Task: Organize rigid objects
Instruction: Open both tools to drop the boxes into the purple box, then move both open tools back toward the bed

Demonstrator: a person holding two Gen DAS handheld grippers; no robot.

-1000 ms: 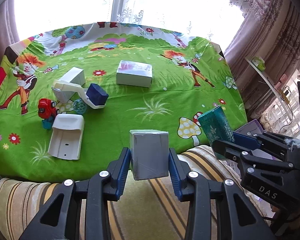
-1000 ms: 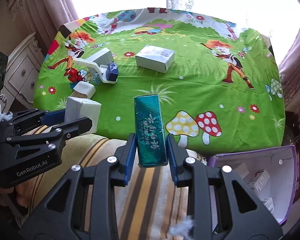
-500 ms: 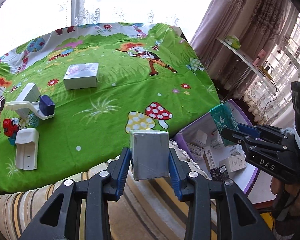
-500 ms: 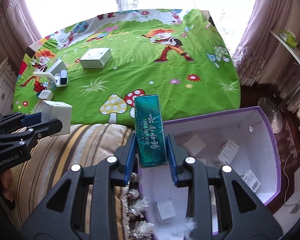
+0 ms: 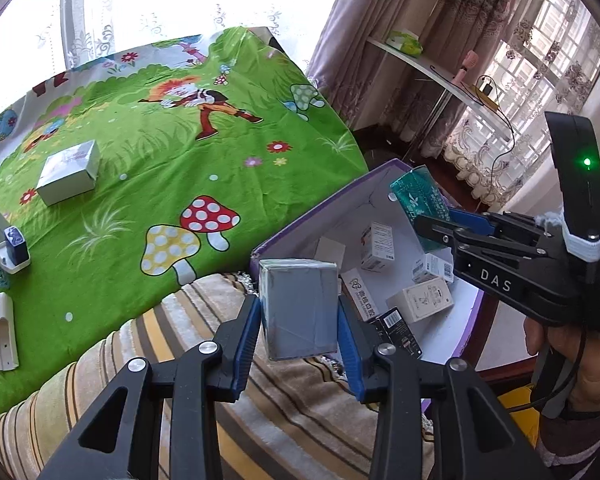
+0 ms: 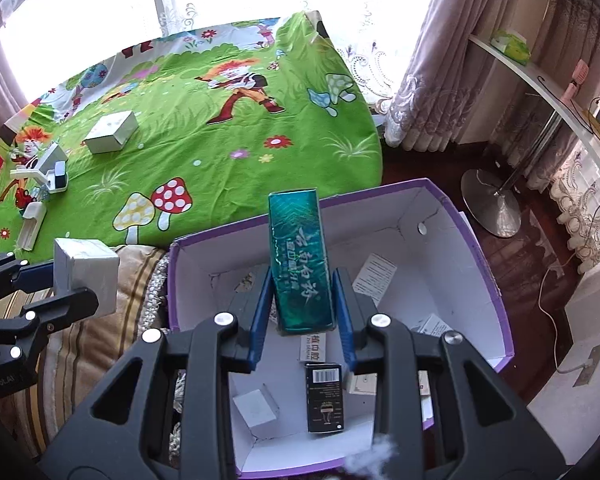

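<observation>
Over the box: teal carton [image 6: 300,268] clamped in right gripper [image 6: 302,316], above purple-rimmed cardboard box [image 6: 496,292].
Left gripper [image 5: 298,320]: grasping grey box [image 5: 298,308], at the cardboard box's 9 o'clock, above striped cushion [image 5: 292,404].
Surface: cartoon green tablecloth [image 5: 172,152], white box [image 5: 68,172] at 10 o'clock.
Room: lace curtains [image 6: 440,56] at 1 o'clock.

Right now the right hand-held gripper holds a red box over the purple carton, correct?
Not quite: the box in the right hand-held gripper is teal, not red, as the right wrist view shows. It is indeed over the purple carton.

Tongs [image 6: 302,312] gripping teal box [image 6: 300,264] (upright), purple-rimmed carton [image 6: 480,264] beneath
</observation>
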